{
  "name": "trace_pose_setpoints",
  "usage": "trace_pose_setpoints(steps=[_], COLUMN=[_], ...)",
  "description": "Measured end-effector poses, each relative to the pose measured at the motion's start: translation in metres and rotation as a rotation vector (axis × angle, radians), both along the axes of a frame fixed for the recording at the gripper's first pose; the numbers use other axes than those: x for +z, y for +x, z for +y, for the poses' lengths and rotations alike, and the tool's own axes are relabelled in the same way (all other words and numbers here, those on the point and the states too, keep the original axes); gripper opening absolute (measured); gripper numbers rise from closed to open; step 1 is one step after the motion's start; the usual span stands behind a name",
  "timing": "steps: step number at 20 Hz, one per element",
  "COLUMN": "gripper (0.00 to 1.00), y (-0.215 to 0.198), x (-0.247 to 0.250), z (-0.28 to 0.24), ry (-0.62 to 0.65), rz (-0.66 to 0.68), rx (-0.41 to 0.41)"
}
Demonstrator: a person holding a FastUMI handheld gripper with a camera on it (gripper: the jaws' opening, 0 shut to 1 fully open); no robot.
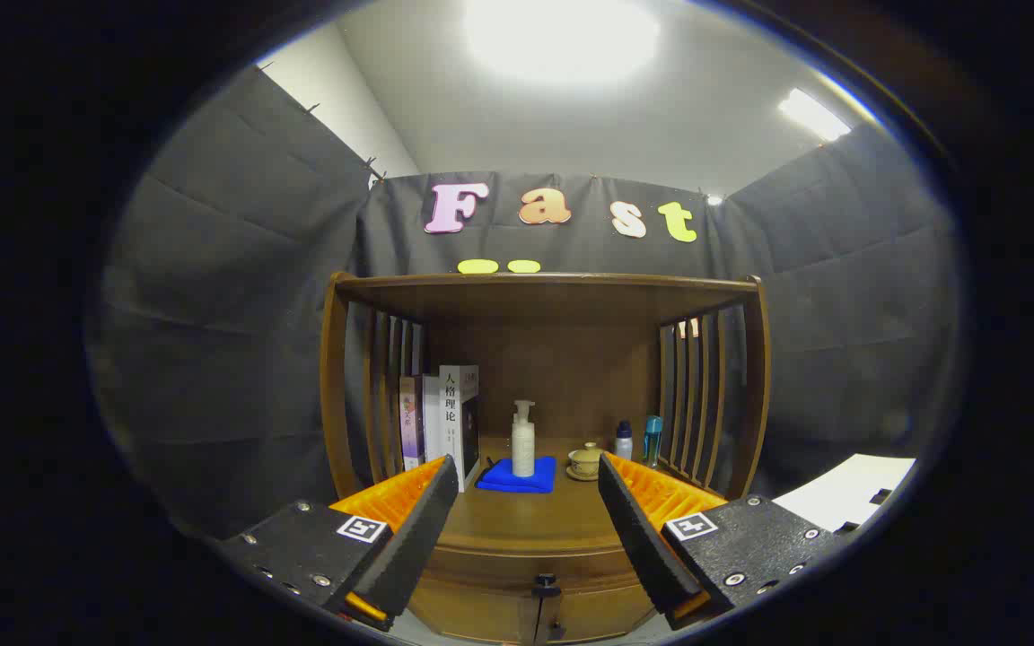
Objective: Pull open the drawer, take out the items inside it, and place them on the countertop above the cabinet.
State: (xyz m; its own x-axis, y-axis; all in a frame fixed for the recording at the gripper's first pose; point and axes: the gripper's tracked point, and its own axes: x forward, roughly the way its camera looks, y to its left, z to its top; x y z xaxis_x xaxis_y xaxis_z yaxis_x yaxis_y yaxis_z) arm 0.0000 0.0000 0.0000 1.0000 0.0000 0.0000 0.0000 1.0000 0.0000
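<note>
Straight ahead at twelve o'clock of the gripper (528, 502), fingers spread wide and holding nothing: drawer (530, 579) shut, low in the wooden cabinet (544, 296), small dark knob (546, 583) between the fingertips at six o'clock. Best lowered and centred on that knob, pinched squarely, then drawn straight back without twisting. Countertop (526, 516) above already carrying a blue cloth (517, 475) and pump bottle (523, 440); drawer front plain brown wood, contents hidden.
</note>
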Motion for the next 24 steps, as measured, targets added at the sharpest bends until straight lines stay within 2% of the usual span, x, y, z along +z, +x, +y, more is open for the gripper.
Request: trace_pose_setpoints(steps=[7,17,22,24], gripper=[0.97,0.97,0.97,0.97], y=[0.007,0.011,0.019,0.026], x=[-0.013,-0.022,-0.034,-0.049], z=[-0.008,-0.005,0.002,0.014], ry=[0.073,0.049,0.066,0.098], rz=[0.035,0.041,0.044,0.056], rx=[-0.001,0.007,0.034,0.073])
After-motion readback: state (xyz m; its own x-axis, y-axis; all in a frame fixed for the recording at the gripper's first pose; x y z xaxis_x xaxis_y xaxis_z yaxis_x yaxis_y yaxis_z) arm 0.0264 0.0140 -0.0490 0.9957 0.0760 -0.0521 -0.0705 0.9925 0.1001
